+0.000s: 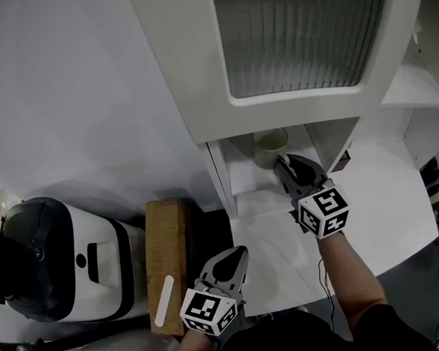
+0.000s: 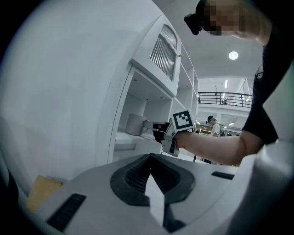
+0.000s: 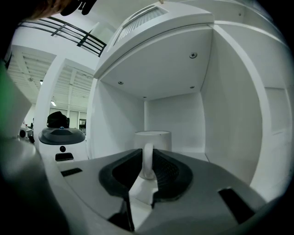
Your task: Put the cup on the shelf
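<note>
A white cup (image 1: 269,147) stands upright in the open white shelf compartment (image 1: 243,182), its handle turned toward me. My right gripper (image 1: 284,162) reaches into the compartment and is shut on the cup's handle. In the right gripper view the handle (image 3: 148,160) sits pinched between the dark pads, with the cup (image 3: 158,140) resting on the shelf floor (image 3: 195,157). The left gripper view shows the cup (image 2: 134,124) and the right gripper (image 2: 147,124) from the side. My left gripper (image 1: 239,255) hangs low in front of the shelf, shut and holding nothing.
Above the compartment is a cabinet door with ribbed glass (image 1: 298,26). A white counter (image 1: 382,202) extends to the right. On the floor at left stand a white and black machine (image 1: 66,261) and a cardboard box (image 1: 168,259). A person (image 2: 211,124) stands far behind.
</note>
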Available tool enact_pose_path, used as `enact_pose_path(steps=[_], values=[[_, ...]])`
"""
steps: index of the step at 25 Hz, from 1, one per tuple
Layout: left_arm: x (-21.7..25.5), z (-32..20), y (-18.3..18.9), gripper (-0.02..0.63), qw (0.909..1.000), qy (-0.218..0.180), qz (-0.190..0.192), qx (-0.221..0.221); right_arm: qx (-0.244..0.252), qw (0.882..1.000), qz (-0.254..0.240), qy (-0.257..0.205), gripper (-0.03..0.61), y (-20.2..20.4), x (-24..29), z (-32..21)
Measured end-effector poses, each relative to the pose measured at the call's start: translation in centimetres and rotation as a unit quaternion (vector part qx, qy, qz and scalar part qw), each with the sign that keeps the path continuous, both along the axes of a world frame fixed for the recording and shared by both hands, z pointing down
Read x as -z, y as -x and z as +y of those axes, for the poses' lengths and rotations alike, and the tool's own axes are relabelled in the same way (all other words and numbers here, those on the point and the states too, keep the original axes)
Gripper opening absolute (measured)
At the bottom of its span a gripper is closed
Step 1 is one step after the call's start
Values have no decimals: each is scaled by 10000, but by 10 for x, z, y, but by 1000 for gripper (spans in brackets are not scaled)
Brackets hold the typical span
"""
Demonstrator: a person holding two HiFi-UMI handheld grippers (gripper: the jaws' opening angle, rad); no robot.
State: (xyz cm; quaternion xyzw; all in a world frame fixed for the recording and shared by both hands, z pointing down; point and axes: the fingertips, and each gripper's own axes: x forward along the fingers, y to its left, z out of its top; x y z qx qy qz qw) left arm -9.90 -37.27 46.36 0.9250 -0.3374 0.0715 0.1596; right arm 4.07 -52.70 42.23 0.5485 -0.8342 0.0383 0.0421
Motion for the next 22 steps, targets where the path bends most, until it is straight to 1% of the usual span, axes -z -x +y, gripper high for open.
enact_pose_path(steps=[2,13,15,22], values=[[0,2,-1,5,10000,-9,-8,-4,15,10000,-42,7,58,-1,0,3],[6,22,-13,5,10000,-69,6,-11,-113,9993,-355,-29,58,-19,3,29],[7,27,-17,5,10000,-87,4,-23,-135,9990,-418,-49,23,-22,5,37],[13,48,-32,5,9999,-154,9,-60,-51,9992,-398,-80,11,-29,11,67]])
